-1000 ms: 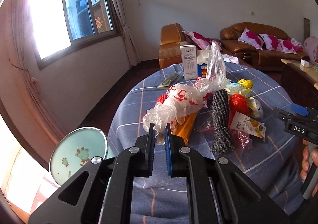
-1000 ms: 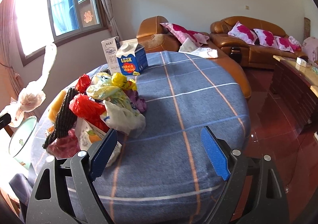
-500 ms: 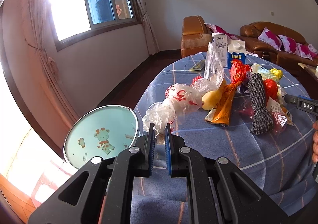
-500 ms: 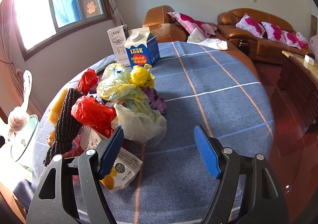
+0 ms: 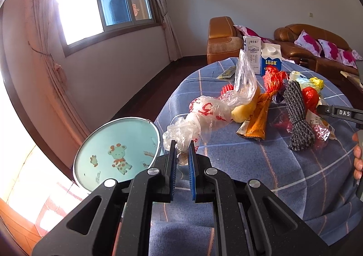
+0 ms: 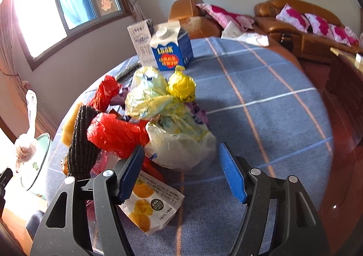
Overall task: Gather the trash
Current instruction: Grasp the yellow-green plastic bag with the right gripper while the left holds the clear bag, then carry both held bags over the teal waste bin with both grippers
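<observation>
Both grippers have swung closer: bin (image 5: 116,153) now nearer left gripper (image 5: 182,161), clamping bag (image 5: 204,117).
Right gripper (image 6: 181,169) is closing, pads clear of pale bag (image 6: 181,147) at 12 o'clock; centre it first.

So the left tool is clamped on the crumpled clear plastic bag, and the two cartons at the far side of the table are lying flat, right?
Not quite. The left tool is clamped on the crumpled clear plastic bag, but the two cartons, white and blue, stand upright at the far side of the table, not flat. The right wrist view shows it.
</observation>
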### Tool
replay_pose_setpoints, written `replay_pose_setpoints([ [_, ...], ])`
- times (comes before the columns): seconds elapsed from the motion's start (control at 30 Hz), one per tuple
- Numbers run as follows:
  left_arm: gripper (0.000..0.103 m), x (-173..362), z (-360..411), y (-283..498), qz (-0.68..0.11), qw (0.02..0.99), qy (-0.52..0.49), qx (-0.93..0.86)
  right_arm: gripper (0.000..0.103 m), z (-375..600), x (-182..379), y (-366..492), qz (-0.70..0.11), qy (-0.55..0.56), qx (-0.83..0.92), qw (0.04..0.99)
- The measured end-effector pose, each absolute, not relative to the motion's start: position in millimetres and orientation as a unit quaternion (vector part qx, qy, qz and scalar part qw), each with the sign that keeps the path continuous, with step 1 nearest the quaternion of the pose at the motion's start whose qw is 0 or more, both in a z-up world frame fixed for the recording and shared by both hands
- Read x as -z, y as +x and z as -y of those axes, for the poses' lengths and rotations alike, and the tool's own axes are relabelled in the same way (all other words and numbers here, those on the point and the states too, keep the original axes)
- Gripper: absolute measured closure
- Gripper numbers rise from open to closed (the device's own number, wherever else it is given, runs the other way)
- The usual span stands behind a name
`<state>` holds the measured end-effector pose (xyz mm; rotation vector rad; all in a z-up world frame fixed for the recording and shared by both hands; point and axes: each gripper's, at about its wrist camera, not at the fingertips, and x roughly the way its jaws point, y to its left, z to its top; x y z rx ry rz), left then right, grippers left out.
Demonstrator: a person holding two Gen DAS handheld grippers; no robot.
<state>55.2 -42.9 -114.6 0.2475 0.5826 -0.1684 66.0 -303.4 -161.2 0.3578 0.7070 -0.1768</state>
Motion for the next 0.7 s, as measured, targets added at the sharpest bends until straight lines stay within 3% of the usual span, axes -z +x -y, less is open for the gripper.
replay_pose_setpoints([
  [0.07,0.094,114,40,55,-0.286,0.947,0.119,0.081,0.064,303,164,65,-0.349,0.173,0.071,0.918],
  [0.2,0.094,113,40,54,-0.285,0.948,0.116,0.082,0.074,300,163,58,-0.344,0.16,0.063,0.923],
  [0.7,0.094,102,19,58,-0.282,0.951,0.116,0.045,0.075,281,118,47,-0.284,0.099,0.069,0.951],
])
